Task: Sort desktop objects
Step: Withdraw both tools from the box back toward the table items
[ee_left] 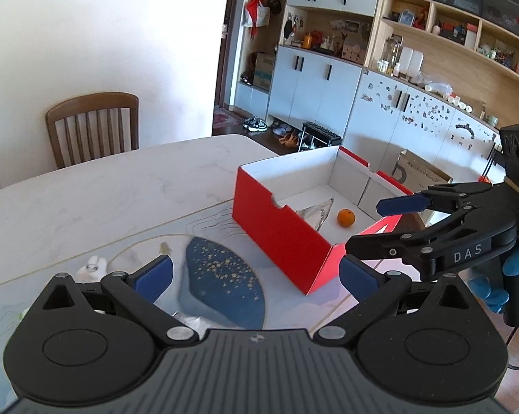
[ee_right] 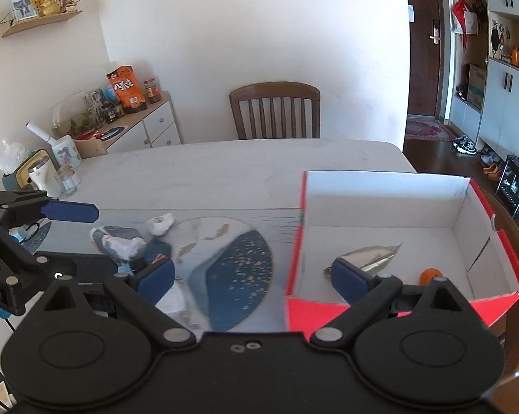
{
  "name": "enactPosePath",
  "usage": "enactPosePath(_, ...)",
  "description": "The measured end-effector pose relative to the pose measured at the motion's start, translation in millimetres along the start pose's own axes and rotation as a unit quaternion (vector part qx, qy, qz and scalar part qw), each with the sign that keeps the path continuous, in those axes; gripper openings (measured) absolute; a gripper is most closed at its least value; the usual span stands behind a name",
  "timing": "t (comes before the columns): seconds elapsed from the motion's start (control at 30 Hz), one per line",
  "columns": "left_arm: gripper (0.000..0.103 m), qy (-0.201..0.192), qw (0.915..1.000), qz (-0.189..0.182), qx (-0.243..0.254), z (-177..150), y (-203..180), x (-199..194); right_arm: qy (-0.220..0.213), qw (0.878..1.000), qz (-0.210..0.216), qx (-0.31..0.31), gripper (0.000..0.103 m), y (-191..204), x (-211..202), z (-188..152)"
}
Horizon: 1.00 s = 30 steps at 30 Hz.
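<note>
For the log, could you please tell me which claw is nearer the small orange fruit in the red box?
Right: the right claw hangs open beside the small orange fruit, over the box's edge; the left claw is open over the mat.

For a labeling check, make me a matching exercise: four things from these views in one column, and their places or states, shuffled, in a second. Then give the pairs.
Things:
1. orange
2. white cap
3. chair
4. left gripper

Places or states:
A. open, holding nothing
B. on the table mat, outside the box
C. inside the red box
D. beyond the table's far edge, by the wall

Pairs: 1-C, 2-B, 3-D, 4-A
</note>
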<state>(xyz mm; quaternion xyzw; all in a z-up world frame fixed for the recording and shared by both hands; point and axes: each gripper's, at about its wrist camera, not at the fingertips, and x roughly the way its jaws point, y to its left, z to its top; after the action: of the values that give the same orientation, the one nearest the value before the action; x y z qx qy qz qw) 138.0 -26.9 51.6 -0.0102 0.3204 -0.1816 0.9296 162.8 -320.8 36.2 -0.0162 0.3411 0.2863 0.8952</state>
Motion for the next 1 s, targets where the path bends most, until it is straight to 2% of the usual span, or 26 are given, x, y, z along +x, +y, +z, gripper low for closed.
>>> enactPosePath(0.17,0.103,0.000,1.0000,-0.003,-0.005,-12.2,11.1,-20.8,-0.002,1.000,0.003,-0.003,0.097,25.7,-3.4,-5.9)
enactPosePath(0.4,0.103,-0.033,0.9971,0.010,-0.068,-35.1,41.5,-52.5,-0.009,1.000,0.005,-0.007,0.097,62.9,-5.5,-14.0)
enactPosePath(0.53,0.103,-0.052,0.9951,0.032,-0.077,-46.9,51.4,-67.3,-0.010,1.000,0.009,-0.007,0.097,83.2,-3.8,-18.5)
enactPosePath(0.77,0.103,-0.044,0.9941,0.056,-0.081,-66.1,66.2,-77.9,-0.011,1.000,0.013,-0.010,0.096,116.2,4.9,-27.4)
enactPosePath(1.0,0.103,-0.029,0.9917,0.087,-0.090,-84.3,91.2,-76.5,-0.005,1.000,-0.004,-0.012,0.094,130.8,21.4,-33.8)
